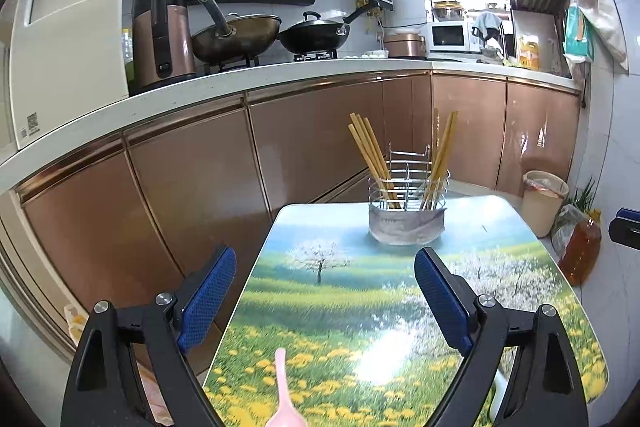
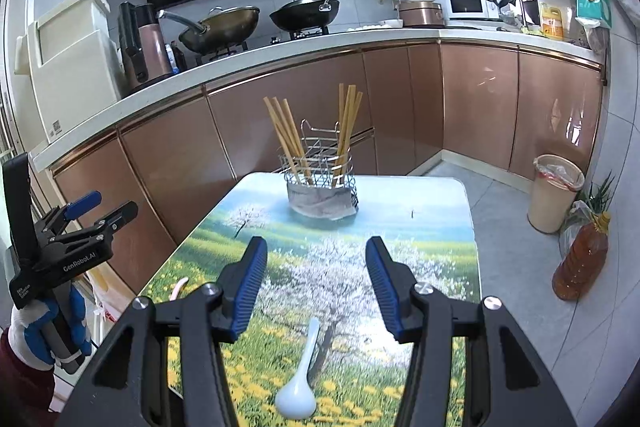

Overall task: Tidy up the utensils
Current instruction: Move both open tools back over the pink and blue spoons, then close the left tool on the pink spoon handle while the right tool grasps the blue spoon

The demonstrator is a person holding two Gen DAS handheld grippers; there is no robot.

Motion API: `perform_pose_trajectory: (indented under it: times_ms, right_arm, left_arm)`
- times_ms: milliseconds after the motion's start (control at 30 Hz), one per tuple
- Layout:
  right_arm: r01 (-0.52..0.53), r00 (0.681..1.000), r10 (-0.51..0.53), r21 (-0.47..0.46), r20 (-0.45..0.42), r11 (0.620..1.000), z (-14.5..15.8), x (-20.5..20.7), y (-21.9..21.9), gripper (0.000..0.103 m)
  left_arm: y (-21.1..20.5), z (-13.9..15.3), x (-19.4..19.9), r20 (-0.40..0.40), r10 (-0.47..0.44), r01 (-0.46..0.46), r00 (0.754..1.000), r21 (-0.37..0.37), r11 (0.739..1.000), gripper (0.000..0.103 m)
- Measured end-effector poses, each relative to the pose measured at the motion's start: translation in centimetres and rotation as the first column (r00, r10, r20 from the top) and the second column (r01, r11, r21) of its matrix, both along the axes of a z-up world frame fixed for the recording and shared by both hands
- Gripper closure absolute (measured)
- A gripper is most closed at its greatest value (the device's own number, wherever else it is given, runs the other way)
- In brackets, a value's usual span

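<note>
white soup spoon (image 2: 298,383): lain at table (image 2: 440,227) near edge, below spread-jawed right gripper (image 2: 316,291) | left gripper (image 1: 325,301) likewise released, nothing held | judged glazed, slippery, brittle | handle best pinched mid-length

1. The pink spoon (image 1: 283,401) on the table runs off the left wrist view's bottom edge, its bowl only partly shown.
2. In the right wrist view, the right gripper's left finger (image 2: 240,291) hides most of the pink spoon (image 2: 179,287).
3. The chopsticks' (image 2: 294,143) lower ends are hidden inside the wire holder (image 2: 320,183).
</note>
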State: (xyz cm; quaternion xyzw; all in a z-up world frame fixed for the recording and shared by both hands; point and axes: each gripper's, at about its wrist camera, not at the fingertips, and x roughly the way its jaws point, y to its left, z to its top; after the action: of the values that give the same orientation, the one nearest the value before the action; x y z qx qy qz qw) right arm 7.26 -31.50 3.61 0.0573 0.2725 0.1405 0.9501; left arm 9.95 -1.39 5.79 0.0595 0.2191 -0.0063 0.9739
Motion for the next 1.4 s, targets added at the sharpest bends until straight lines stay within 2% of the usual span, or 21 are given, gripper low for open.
perform_pose_trajectory:
  times_ms: [333,567,767,933,1000,1067,1133,1200,1400]
  right_arm:
    - [0.019,0.999,-0.019,-0.003,-0.037,1.0,-1.7,-3.2,-0.9,0.054]
    - [0.036,0.996,-0.038,-0.025,-0.078,0.999,-1.9,-4.2,-1.9,0.054]
    - [0.024,0.99,-0.03,-0.041,-0.134,0.999,-2.4,-4.0,-1.9,0.054]
    - [0.003,0.982,-0.008,-0.025,-0.187,1.0,-3.5,-2.7,-1.7,0.054]
    - [-0.012,0.976,0.008,-0.02,-0.216,1.0,-4.3,-1.8,-1.3,0.054]
    - [-0.031,0.967,0.025,-0.018,-0.253,0.999,-5.2,-1.0,-0.7,0.054]
    - [-0.054,0.956,0.048,-0.015,-0.289,0.998,-6.1,0.0,-0.1,0.054]
    - [-0.063,0.944,0.055,-0.013,-0.324,0.998,-7.1,0.9,0.3,0.054]
    - [-0.099,0.911,0.09,0.0,-0.402,0.995,-9.6,3.3,1.6,0.054]
  left_arm:
    - [2.4,-1.5,-1.9,-0.065,0.007,-0.01,0.998,-0.04,0.999,0.013]
    - [3.8,-2.6,-1.8,-0.16,0.004,-0.011,0.987,-0.045,0.999,0.013]
    - [7.4,-2.9,0.1,-0.255,0.001,-0.032,0.967,-0.118,0.992,0.013]
    - [10.3,-4.5,2.1,-0.364,-0.019,-0.042,0.931,-0.159,0.986,0.013]
    - [11.0,-6.1,3.0,-0.422,-0.053,-0.036,0.905,-0.201,0.979,0.015]
    - [11.5,-8.3,3.8,-0.484,-0.073,-0.046,0.872,-0.231,0.972,0.025]
    - [11.8,-10.2,4.6,-0.533,-0.084,-0.055,0.842,-0.24,0.969,0.031]
    - [11.9,-11.6,5.1,-0.561,-0.081,-0.063,0.824,-0.233,0.97,0.032]
    - [11.9,-13.7,6.5,-0.601,-0.073,-0.078,0.796,-0.221,0.972,0.032]
